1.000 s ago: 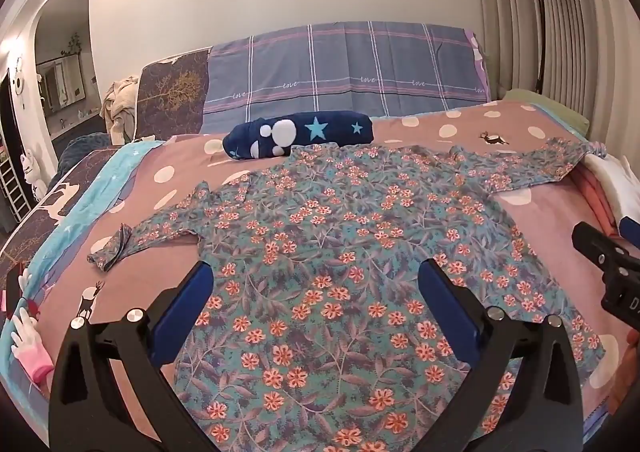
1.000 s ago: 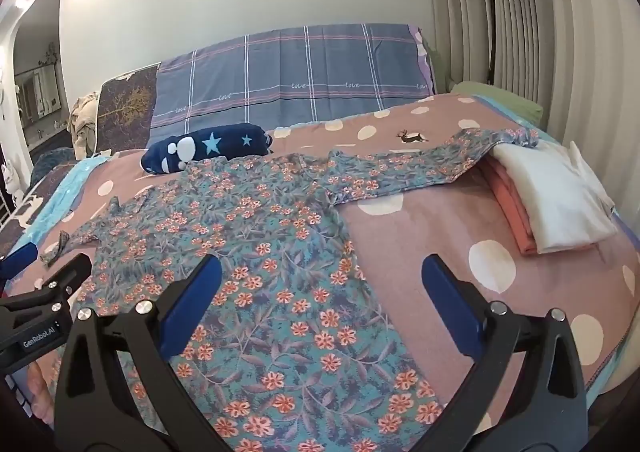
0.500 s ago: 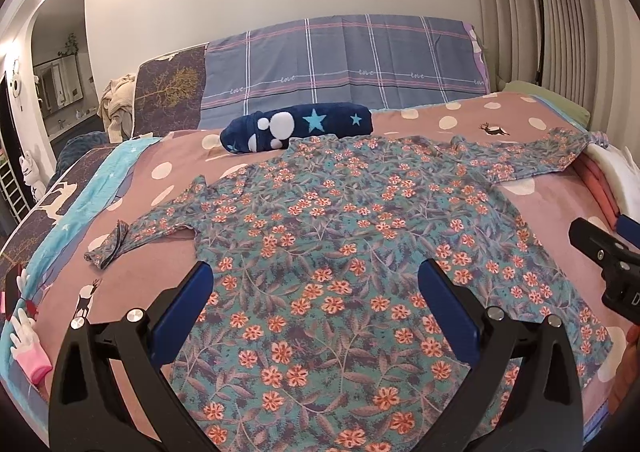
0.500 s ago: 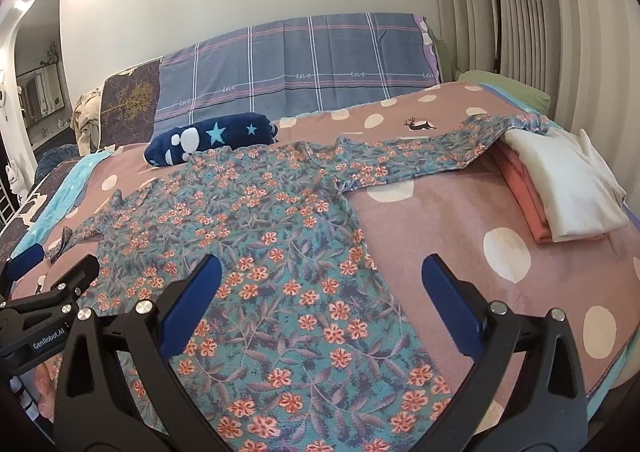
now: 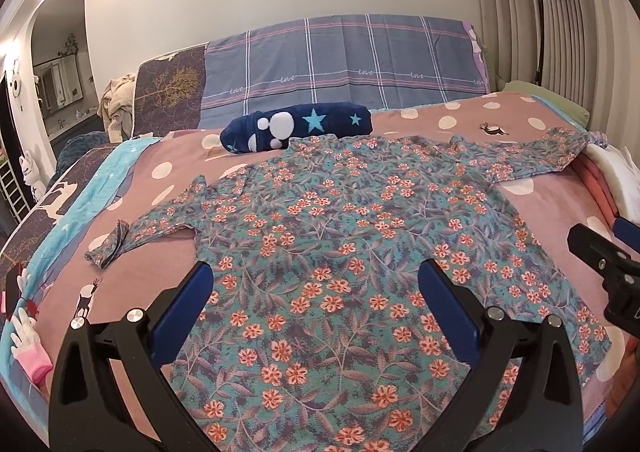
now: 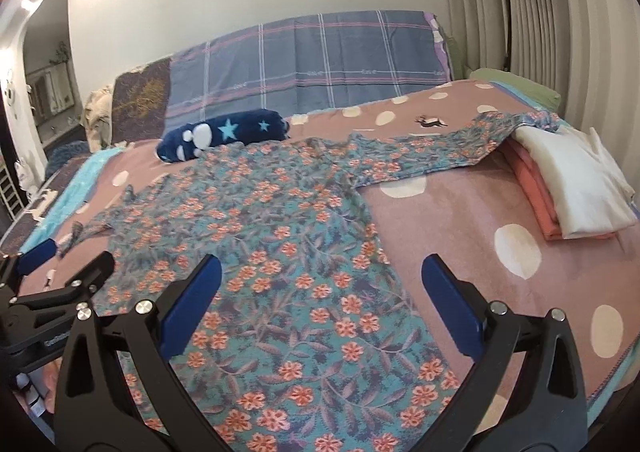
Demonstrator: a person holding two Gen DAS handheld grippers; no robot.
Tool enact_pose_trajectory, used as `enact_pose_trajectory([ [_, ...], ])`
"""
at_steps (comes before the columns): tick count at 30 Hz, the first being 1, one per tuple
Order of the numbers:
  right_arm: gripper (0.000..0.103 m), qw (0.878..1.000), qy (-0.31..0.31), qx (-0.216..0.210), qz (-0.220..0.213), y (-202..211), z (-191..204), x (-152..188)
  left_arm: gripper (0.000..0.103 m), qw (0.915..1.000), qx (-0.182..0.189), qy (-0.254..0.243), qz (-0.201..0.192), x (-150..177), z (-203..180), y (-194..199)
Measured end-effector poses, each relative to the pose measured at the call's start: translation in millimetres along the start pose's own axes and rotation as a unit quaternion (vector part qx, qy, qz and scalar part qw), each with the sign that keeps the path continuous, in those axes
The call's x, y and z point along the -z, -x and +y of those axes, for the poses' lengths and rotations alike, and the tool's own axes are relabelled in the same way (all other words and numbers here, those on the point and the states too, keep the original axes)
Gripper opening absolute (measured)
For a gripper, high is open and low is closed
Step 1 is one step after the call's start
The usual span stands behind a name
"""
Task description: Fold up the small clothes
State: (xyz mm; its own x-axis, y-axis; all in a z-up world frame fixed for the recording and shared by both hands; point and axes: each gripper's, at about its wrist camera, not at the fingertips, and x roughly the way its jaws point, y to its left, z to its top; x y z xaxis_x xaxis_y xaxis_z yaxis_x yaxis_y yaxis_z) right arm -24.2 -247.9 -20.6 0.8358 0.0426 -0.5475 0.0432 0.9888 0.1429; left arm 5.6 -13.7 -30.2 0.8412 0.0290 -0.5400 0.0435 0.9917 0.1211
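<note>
The floral shirt point(image 5: 340, 252) is spread flat on the bed point(image 6: 460, 219), beside the folded stack point(image 6: 576, 187). Both hand-held grippers, left point(image 5: 316, 308) and right point(image 6: 320, 304), are held wide, empty. Sleeves should be folded inward first.

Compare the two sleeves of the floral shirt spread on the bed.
The left sleeve lies flat on the pink dotted bedcover, while the right sleeve climbs onto the folded white and coral clothes. The left sleeve's cuff is curled over; the right sleeve's cuff is bunched against the stack. Both are stretched outward, unfolded, in the same teal cloth with orange flowers.
</note>
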Motion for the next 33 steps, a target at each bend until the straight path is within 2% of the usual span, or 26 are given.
enact_pose_trajectory([
  [10,0.101,1.000,0.008,-0.001,-0.007,3.4,3.3,-2.0,0.102,1.0000,0.002,-0.001,-0.002,-1.0,1.0,2.7],
  [24,0.101,0.999,0.028,0.019,-0.020,8.9,15.6,-6.9,0.102,1.0000,0.007,0.001,0.001,-0.9,7.3,-0.9],
  [33,0.101,0.999,0.036,0.021,-0.015,5.2,19.5,-7.4,0.102,1.0000,0.007,0.001,0.004,-0.5,7.0,-4.7],
])
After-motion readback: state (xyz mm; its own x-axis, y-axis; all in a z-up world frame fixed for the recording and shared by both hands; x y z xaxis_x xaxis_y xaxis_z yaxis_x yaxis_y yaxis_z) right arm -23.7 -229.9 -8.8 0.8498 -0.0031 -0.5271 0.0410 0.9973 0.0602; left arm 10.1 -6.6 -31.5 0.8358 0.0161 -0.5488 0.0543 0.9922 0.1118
